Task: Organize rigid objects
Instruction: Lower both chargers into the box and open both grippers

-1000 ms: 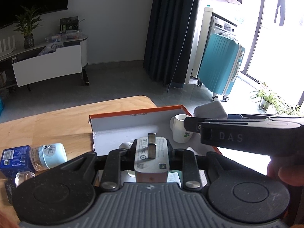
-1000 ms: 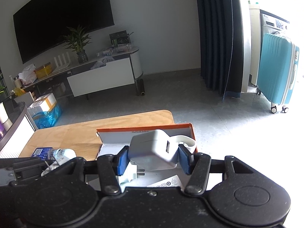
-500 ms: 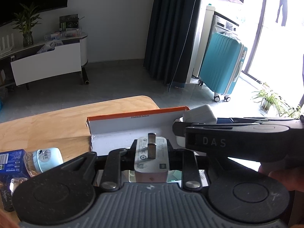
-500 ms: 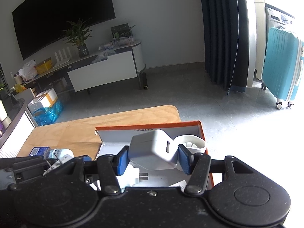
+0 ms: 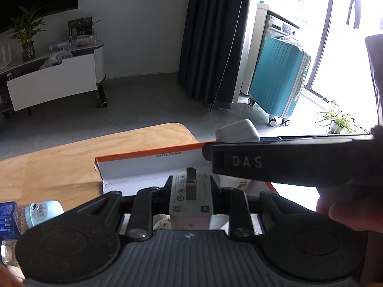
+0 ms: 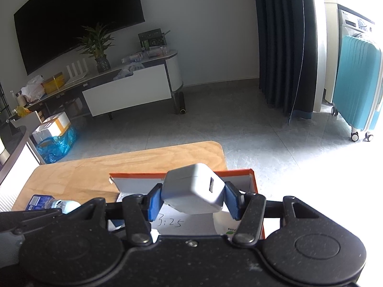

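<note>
Both grippers loaded. Left gripper (image 5: pixel 190 189) is clamped on a white plug adapter (image 5: pixel 190 197), label side and prongs facing the camera. Right gripper (image 6: pixel 194 197) pinches a white USB charger cube (image 6: pixel 195 191) between its blue pads (image 6: pixel 153 202), port facing out.

Change over the last second: both units have lifted. The cube sat low against the orange-edged box (image 6: pixel 251 184) a second ago; now it rides above the far rim, with more of the box floor and its handwritten note exposed. From the left wrist view, the right gripper has slid further across, covering the mug (image 5: pixel 235 184) that was plainly visible before.

My read: the two chargers are out of the box, not going in, so this looks like a carry or a re-sort, with release still pending for both.

Outside the box, on the wooden table (image 5: pixel 59 167), the water bottle (image 5: pixel 38 212) lies on its side, well apart from either gripper.
</note>
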Tool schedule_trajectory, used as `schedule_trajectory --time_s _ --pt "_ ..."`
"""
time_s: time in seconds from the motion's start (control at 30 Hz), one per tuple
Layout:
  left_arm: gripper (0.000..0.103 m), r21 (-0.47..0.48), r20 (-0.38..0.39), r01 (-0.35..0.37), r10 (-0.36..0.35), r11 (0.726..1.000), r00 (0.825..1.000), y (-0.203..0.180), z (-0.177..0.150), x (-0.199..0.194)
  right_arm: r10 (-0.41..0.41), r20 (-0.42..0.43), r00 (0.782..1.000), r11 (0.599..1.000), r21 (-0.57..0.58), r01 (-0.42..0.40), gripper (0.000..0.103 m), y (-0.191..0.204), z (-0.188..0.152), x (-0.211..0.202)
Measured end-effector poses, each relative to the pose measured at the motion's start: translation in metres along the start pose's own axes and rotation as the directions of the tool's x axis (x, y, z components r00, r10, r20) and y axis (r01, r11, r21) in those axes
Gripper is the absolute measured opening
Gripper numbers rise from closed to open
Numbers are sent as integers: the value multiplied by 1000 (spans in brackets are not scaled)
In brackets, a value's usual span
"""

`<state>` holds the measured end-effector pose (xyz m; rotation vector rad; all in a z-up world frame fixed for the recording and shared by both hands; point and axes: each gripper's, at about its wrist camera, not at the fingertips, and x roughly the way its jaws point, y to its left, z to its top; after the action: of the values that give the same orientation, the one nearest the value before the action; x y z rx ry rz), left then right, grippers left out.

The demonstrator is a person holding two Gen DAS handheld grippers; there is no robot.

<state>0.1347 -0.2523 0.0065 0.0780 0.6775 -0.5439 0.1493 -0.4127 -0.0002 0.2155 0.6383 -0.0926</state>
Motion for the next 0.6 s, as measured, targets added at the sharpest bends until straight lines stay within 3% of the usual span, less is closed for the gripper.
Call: schedule_trajectory --time_s 0.27,0.6 --pt "27 5 -7 10 -10 1000 1000 -6 4 13 8 22 1000 1000 -10 -8 66 -2 6 10" --pt "28 -1 -25 59 -59 998 998 -15 7 23 -28 110 994 999 31 25 66 -16 8 -18"
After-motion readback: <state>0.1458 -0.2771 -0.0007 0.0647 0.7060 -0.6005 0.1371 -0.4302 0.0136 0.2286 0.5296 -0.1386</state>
